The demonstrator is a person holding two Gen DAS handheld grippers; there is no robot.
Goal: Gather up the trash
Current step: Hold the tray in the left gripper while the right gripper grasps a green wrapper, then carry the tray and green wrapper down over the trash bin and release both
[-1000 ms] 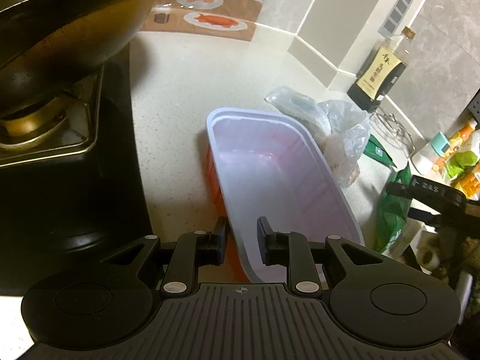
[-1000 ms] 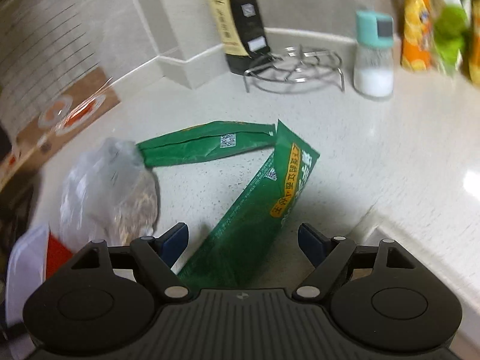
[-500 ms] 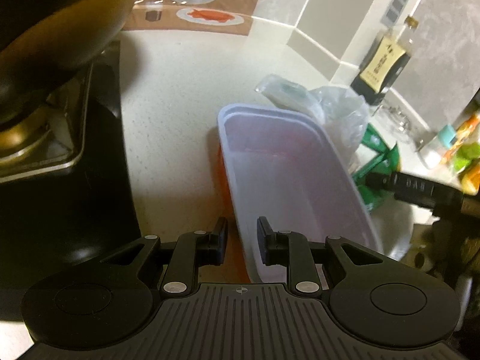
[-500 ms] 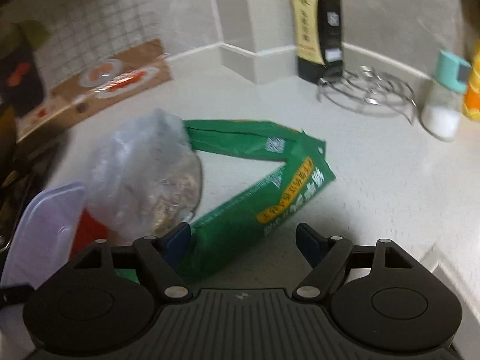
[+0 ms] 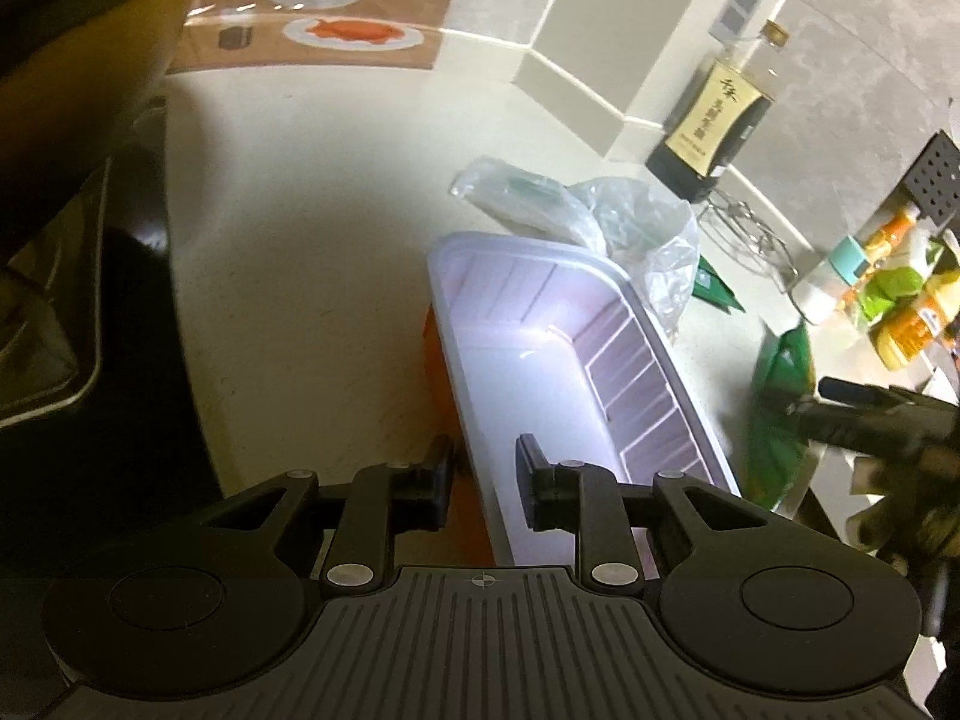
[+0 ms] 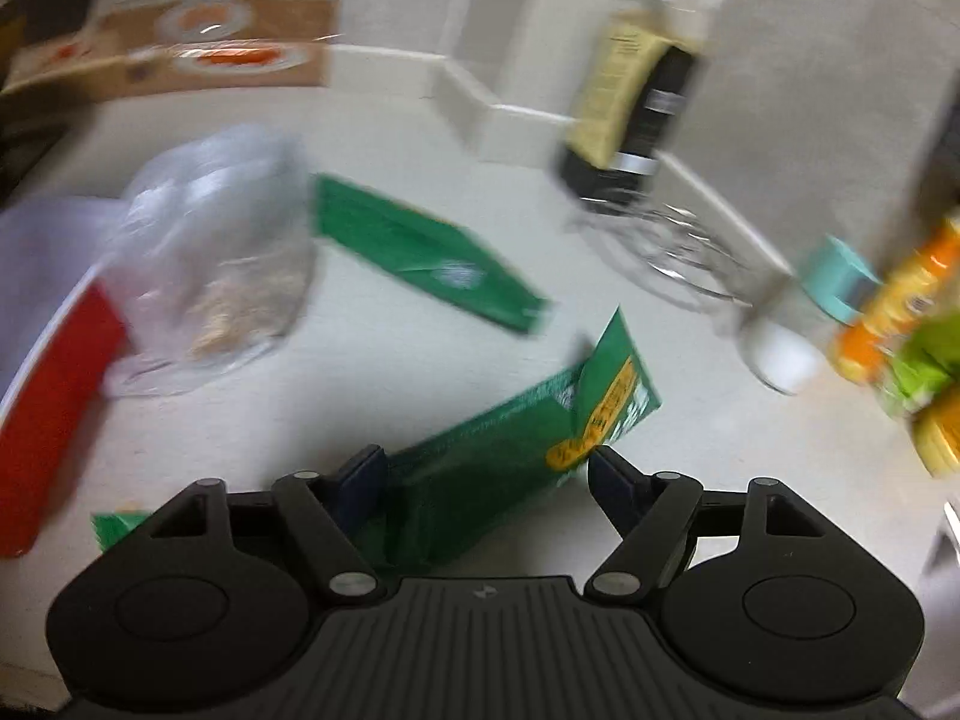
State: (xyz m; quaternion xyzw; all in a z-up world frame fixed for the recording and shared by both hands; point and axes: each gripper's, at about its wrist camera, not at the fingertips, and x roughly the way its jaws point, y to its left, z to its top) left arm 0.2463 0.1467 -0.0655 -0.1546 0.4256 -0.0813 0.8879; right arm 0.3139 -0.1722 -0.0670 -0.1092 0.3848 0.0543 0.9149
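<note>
Left gripper (image 5: 483, 474): my jaws pinch the near wall of the white tub (image 5: 558, 360).
Right gripper (image 6: 483, 480): my jaws stand spread and have just been narrowing; green wrapper (image 6: 516, 456) lies between them, grip not confirmed.
Second green wrapper (image 6: 414, 252): on the counter (image 6: 390, 360) at 11 o'clock.
Clear plastic bag (image 6: 216, 264): 10 o'clock, touching the tub.

The pale countertop (image 5: 312, 276) bears a tub (image 5: 558, 372), clear bag (image 6: 222, 252), seemingly 2 green packets (image 6: 420, 252).
</note>
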